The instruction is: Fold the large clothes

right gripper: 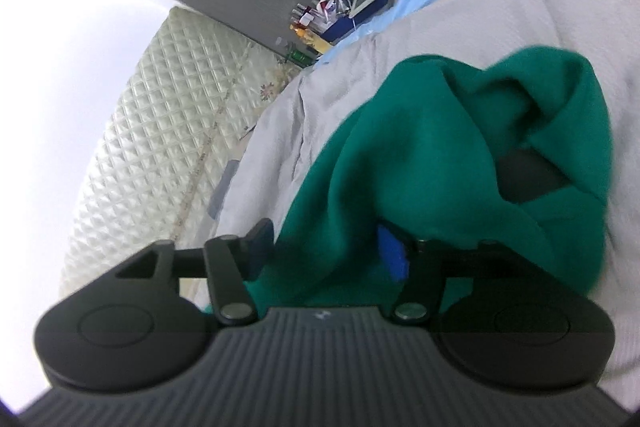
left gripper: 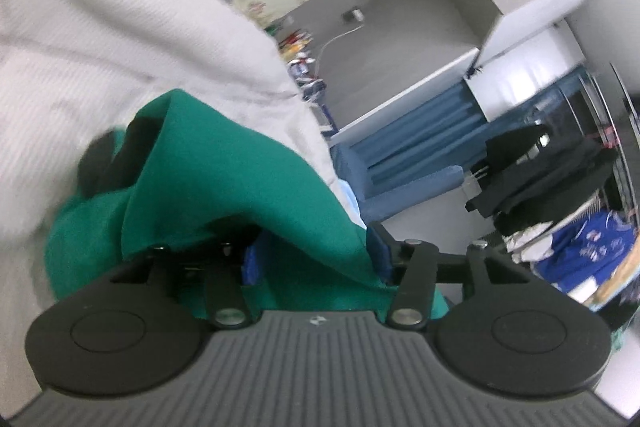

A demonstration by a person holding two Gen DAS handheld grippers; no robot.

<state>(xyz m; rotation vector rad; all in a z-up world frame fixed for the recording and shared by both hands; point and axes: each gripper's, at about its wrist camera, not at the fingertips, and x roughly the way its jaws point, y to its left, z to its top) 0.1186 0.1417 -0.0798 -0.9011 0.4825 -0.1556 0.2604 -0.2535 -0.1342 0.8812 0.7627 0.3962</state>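
Grippers tilt slightly downward over a bed: the left gripper (left gripper: 316, 259) and right gripper (right gripper: 328, 251) both stand spread, green fabric draped loosely between the blue pads, not pinched. The green garment (right gripper: 420, 155) lies bunched and rumpled on the pale grey bedspread (right gripper: 460, 27), folds overlapping.

I'm in a bedroom at home: pale bedspread (right gripper: 460, 39) under me, quilted mattress (right gripper: 152, 115) against the wall, blue curtains (left gripper: 420, 131), clothes rack (left gripper: 552, 171)
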